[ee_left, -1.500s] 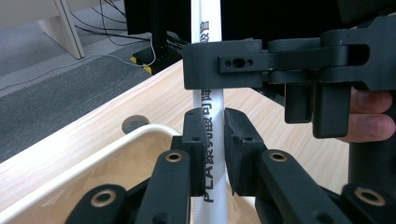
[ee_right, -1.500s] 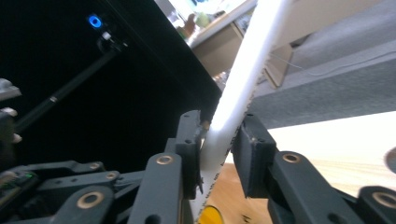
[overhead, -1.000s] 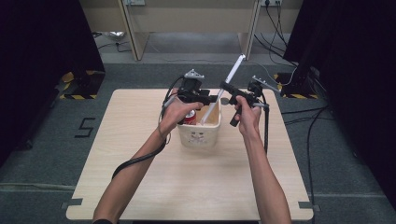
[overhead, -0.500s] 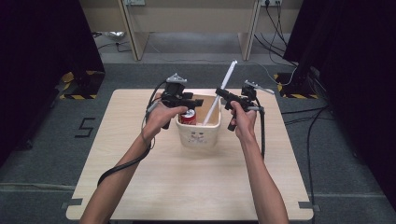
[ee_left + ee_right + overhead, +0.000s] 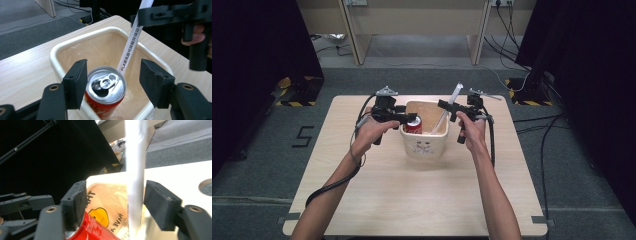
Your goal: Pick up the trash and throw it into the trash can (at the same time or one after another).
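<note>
Near the table's (image 5: 362,190) far edge, inside the cream bin (image 5: 424,147), stand the red soda can (image 5: 414,125) and wrapped straw (image 5: 447,111). Both the left gripper (image 5: 408,119) and right gripper (image 5: 443,105) have just been opening, jaws spread, gripping nothing. Draw each back level, I'd say, without clipping either.

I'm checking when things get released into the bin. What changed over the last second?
The right gripper has just opened its jaws and let go of the long white wrapped straw, which now leans in the cream plastic bin. The left gripper has drawn back leftward, its jaws opening clear of the red drink can. Bin, can and light wooden table stayed put.
</note>
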